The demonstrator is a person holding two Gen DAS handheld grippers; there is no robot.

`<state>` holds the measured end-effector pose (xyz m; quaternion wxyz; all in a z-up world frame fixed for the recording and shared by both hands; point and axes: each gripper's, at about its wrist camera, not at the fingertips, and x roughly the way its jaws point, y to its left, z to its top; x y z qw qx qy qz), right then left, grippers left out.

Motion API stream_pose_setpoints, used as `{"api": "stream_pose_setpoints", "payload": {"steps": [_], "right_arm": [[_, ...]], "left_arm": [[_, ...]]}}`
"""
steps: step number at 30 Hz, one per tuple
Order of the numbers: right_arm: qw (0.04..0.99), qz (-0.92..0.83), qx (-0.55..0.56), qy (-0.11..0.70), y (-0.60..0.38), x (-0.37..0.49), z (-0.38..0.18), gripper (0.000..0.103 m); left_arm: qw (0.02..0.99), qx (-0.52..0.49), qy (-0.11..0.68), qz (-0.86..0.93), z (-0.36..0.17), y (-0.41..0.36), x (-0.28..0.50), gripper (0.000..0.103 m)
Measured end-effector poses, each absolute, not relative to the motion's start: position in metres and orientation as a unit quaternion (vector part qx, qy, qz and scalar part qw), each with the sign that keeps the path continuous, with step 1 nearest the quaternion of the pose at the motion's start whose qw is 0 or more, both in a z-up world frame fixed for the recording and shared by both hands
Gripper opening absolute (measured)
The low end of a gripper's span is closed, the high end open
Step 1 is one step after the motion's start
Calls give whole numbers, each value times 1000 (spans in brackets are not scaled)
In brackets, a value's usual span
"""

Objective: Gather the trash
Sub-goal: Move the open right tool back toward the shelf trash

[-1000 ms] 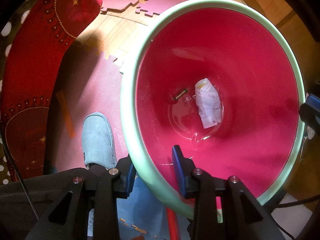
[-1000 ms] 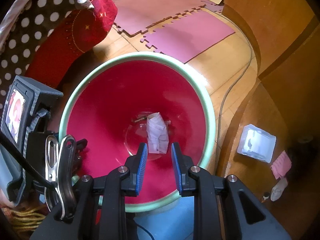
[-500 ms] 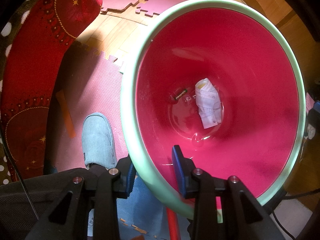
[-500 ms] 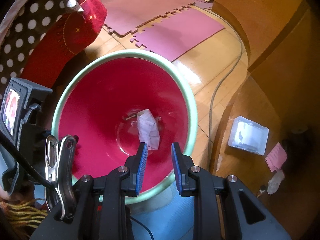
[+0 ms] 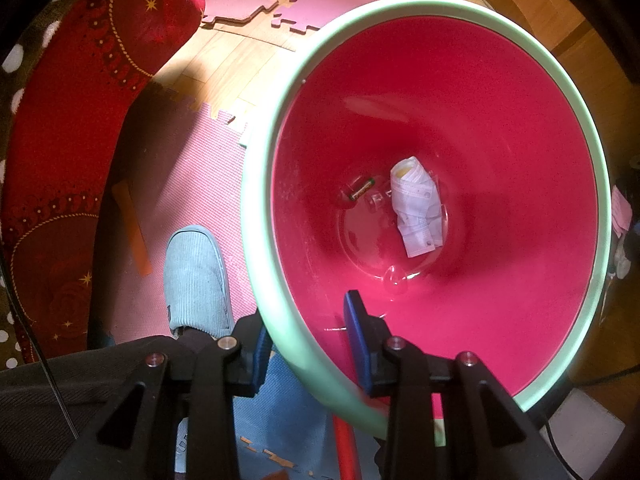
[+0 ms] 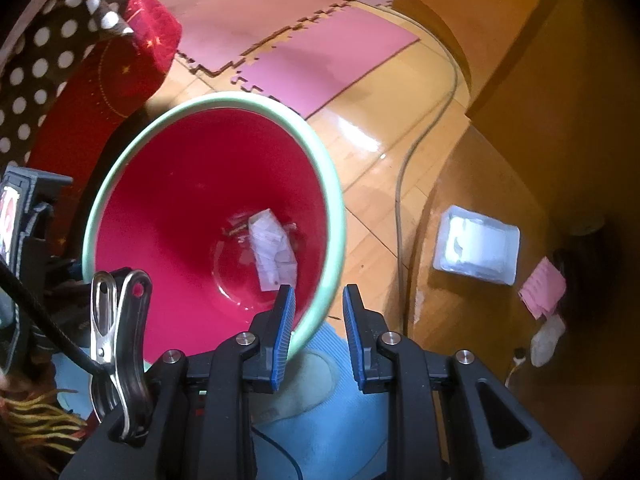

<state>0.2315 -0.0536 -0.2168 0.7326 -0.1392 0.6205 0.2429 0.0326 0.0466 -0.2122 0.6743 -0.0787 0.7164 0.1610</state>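
Observation:
A deep bin with a pink-red inside and a mint-green rim [image 5: 258, 184] fills the left wrist view. My left gripper [image 5: 308, 320] is shut on its near rim, one finger outside and one inside. At the bottom lie a crumpled white paper [image 5: 416, 208], a small battery-like stick [image 5: 362, 189] and some clear plastic. In the right wrist view my right gripper [image 6: 319, 294] hovers open and holds nothing, over the bin's right rim [image 6: 224, 98]. On the brown surface to its right lie a white plastic pack [image 6: 476, 250], a pink paper [image 6: 542, 288] and a pale scrap [image 6: 548, 338].
A person's foot in a light blue slipper [image 5: 196, 280] stands left of the bin on a pink foam mat. A red patterned cushion [image 5: 60, 120] curves along the left. A grey cable [image 6: 400, 184] runs over the wooden floor. More pink mats [image 6: 320, 52] lie beyond.
My right gripper has slid rightward, from over the bin's middle to its right rim, so the white pack and pink paper look closer. The left gripper and the bin have kept still.

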Motion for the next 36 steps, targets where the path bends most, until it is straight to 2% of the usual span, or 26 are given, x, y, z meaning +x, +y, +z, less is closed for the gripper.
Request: {"api": "stream_pose_setpoints", "payload": {"steps": [10, 15, 36], "right_arm": [[732, 206, -122, 638, -81, 234, -230, 28], [732, 187, -112, 645, -93, 236, -238, 32], [728, 119, -70, 672, -142, 234, -271, 33]], "left_arm": [[674, -78, 716, 161, -212, 47, 33, 34], [674, -77, 716, 161, -212, 47, 33, 34], [675, -77, 716, 162, -211, 47, 32, 34]]}}
